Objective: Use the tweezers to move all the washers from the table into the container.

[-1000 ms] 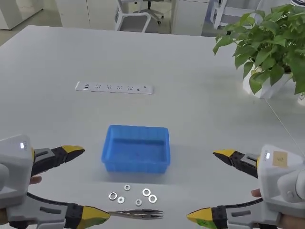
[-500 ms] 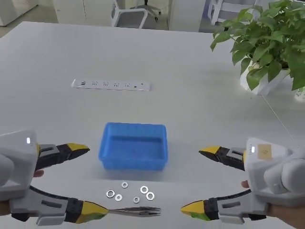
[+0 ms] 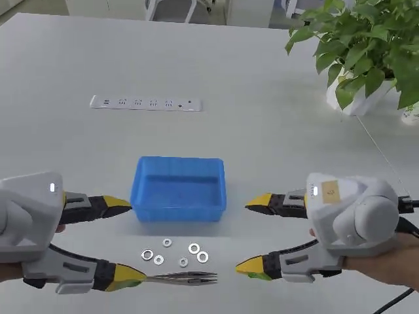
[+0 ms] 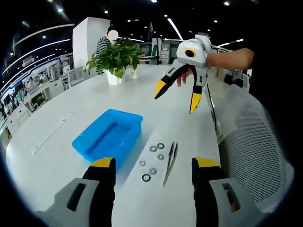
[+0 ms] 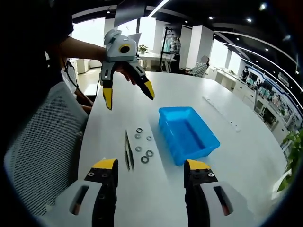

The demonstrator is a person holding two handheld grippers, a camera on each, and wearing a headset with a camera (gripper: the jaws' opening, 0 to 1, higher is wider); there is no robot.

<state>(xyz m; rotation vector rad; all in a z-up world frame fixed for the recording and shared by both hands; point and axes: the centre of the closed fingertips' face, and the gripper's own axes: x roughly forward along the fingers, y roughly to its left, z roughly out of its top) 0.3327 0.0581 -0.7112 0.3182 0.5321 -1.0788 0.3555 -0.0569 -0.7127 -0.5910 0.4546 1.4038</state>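
Currently, both grippers hover above the surface point(image 3: 275, 131) with nothing held. The left gripper point(image 3: 131, 241) is at the near left, and its fingers point(image 3: 108, 206) are spread wide apart. The right gripper point(image 3: 243, 235) is at the near right, and its fingers point(image 3: 265, 201) are likewise wide apart. The two grippers point toward each other.

The tweezers point(image 3: 183, 279) lie flat on the surface at the near edge, running left to right between the two grippers. In the left gripper view the tweezers point(image 4: 170, 160) lie clear of both fingers.

Six washers point(image 3: 194, 248) lie loose on the surface in a small cluster. The cluster sits just beyond the tweezers and just in front of the container point(image 3: 177, 212).

The container is a blue rectangular tray, and no washer is visible inside it. A white power strip point(image 3: 145, 103) lies farther back, and a potted plant point(image 3: 357, 46) stands at the far right.
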